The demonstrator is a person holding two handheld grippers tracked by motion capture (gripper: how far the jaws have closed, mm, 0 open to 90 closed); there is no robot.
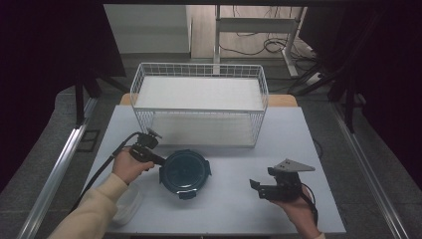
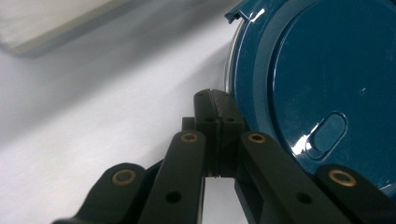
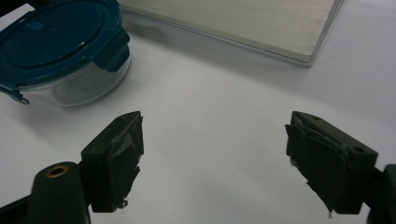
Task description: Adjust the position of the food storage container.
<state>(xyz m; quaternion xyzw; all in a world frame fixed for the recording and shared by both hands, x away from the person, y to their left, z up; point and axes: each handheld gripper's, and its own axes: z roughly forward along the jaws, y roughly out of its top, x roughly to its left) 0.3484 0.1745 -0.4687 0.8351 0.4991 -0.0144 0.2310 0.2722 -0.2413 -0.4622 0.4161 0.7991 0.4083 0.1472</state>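
A round clear container with a dark teal clip-on lid (image 1: 184,173) sits in the middle of the table. My left gripper (image 1: 161,162) reaches in from the left, and its tips rest at the lid's left rim. In the left gripper view the left gripper (image 2: 215,100) has its jaws pressed together with nothing between them, right beside the lid (image 2: 322,84). My right gripper (image 1: 257,188) hovers to the right of the container, apart from it. The right gripper (image 3: 212,135) stands open over bare table, with the container (image 3: 60,42) farther off at the upper left.
A white wire basket rack (image 1: 199,74) with two pale shelves stands at the back of the table; its lower shelf (image 3: 243,23) edges into the right gripper view. A clear plastic tub (image 1: 127,204) lies under my left forearm at the front left corner.
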